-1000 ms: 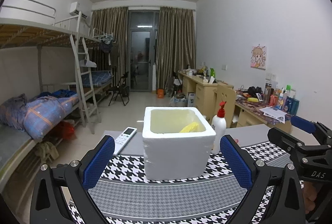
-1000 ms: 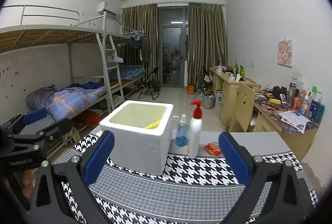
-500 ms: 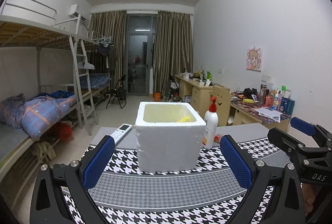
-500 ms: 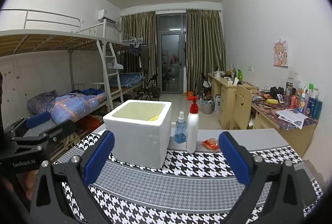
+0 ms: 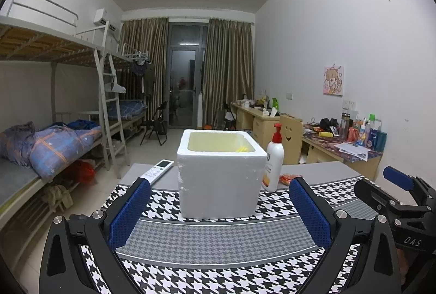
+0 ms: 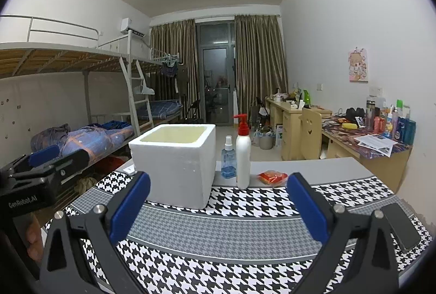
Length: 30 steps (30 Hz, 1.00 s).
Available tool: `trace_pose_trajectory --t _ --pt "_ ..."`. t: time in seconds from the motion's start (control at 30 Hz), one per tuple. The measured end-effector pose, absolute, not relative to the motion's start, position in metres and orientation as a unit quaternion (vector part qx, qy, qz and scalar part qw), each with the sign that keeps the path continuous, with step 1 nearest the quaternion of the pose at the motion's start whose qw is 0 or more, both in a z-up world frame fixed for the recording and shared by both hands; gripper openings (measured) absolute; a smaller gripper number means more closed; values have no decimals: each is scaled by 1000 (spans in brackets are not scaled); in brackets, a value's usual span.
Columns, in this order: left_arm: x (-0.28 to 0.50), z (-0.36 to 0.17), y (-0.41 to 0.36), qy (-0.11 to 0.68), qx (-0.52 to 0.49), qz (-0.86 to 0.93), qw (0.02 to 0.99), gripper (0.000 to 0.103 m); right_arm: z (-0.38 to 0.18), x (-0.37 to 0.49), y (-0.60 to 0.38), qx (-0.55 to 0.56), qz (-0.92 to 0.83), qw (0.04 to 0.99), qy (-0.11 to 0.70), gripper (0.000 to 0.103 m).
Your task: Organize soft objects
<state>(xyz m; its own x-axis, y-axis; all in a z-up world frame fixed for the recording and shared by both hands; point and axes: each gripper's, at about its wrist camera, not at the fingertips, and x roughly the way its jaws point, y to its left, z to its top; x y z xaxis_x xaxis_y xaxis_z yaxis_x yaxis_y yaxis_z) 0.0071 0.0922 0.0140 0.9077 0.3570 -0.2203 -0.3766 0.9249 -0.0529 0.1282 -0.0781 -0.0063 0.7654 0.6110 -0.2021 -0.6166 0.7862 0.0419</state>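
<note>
White foam box [image 5: 221,179] sits on the houndstooth mat [image 5: 218,239], mid-table, open top. Yellow soft item [image 5: 242,149] is inside it, against the right inner wall; only a sliver shows over the rim, so shape is unclear. From the right wrist view the rim hides it entirely.

Just right of the box: white pump bottle [image 6: 243,157], upright, near-touching the box wall in the left view. Blue spray bottle [image 6: 228,157] stands behind it. Orange-red packet [image 6: 272,177] lies on the grey table past the mat edge, right of the bottles; looks like the only loose soft-ish item left, my guess. White remote [image 5: 159,171] lies far left of the box. Dark phone [image 6: 400,226] lies near right on the mat.

Left gripper [image 5: 218,215]: fingers spread wide, nothing held, low and level, facing the box. Right gripper [image 6: 218,212]: same, wide apart, empty, facing the gap between box and bottles.

Judgement: between picks. If the packet is next, use the right gripper, come in from the right, clear of the pump bottle, since it's tall and tips easily. Pinch the packet across its short side, lift above the rim before moving left, release low inside the box.
</note>
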Motion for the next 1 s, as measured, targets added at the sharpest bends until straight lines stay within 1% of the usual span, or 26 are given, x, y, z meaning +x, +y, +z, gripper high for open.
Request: trace_pose_trajectory --t 0.3,1.0 --pt "9 3 90 115 -46 192 973 102 -17 130 -80 -9 335 935 121 102" --pt "8 -4 91 128 -50 193 972 102 -26 129 -83 -18 326 936 129 102"
